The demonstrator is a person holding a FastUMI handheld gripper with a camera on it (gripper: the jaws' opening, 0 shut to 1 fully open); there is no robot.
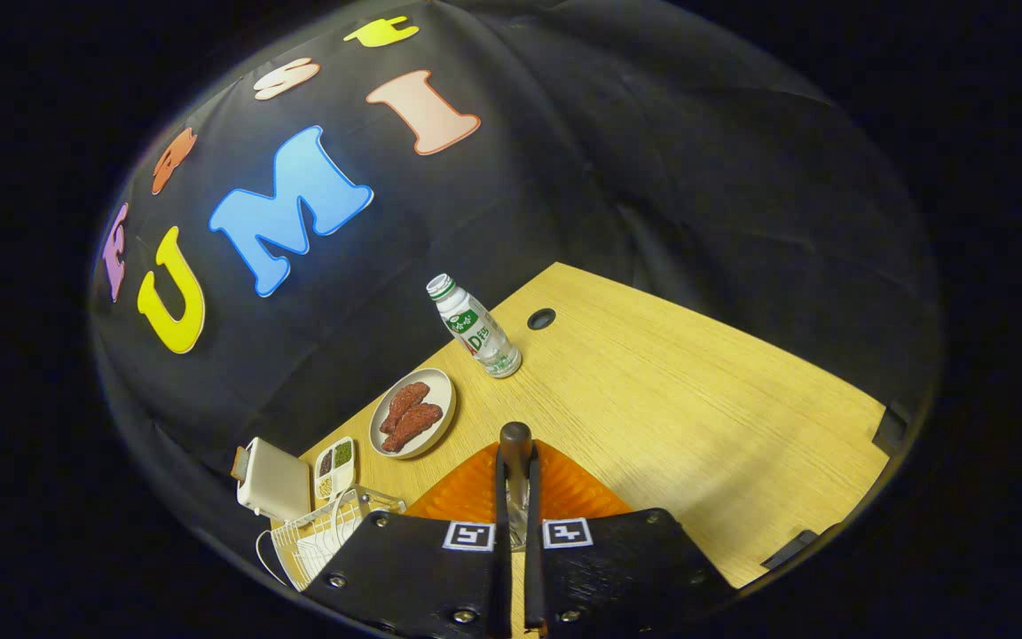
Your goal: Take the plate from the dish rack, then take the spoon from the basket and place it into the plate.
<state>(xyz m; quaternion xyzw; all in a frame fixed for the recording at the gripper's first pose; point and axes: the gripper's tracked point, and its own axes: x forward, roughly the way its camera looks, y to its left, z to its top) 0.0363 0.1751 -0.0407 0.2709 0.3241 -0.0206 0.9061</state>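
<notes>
Gripping spoon point(515, 441) over orange plate point(564, 488), gripper point(516, 497) fingers closed, bottle point(475, 328) beyond

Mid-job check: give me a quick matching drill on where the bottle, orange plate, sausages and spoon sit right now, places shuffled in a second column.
Things:
1. bottle
2. orange plate
3. sausages
4. spoon

Places:
A. clamped between the fingers of the gripper
B. on the pale plate, beyond the fingers
C. standing upright on the table near its round hole
D. lying on the table directly under the fingers

Pairs: 1-C, 2-D, 3-B, 4-A
</notes>
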